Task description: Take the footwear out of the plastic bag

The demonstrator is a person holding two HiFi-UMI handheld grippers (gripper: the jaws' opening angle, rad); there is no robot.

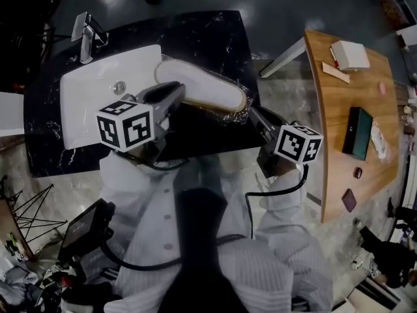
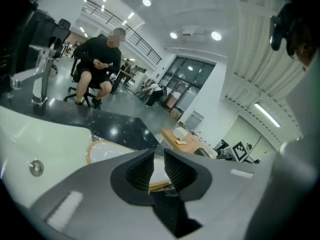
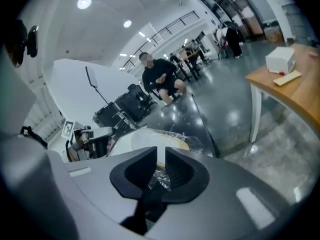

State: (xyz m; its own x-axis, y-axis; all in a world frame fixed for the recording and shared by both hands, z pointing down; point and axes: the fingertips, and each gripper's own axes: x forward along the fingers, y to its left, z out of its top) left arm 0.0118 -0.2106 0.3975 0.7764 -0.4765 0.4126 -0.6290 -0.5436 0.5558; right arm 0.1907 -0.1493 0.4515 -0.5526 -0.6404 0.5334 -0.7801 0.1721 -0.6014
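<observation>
A white slipper [image 1: 202, 87] with a tan sole lies in a clear plastic bag [image 1: 240, 108] on the black marble counter [image 1: 195, 38], just right of the sink. My left gripper [image 1: 174, 95] reaches the slipper's near left end; in the left gripper view [image 2: 158, 171] its jaws stand a narrow gap apart with nothing between them, the slipper [image 2: 107, 151] beyond. My right gripper [image 1: 255, 115] sits at the bag's right end. In the right gripper view [image 3: 161, 166] its jaws are slightly apart, with crinkled plastic [image 3: 161, 179] showing through the gap and the slipper [image 3: 150, 136] behind.
A white sink [image 1: 98, 100] with a faucet [image 1: 85, 38] fills the counter's left part. To the right stands a wooden table [image 1: 339, 109] with a white box [image 1: 350, 54] and a dark case [image 1: 358, 132]. A person [image 2: 97, 64] sits on a chair in the background.
</observation>
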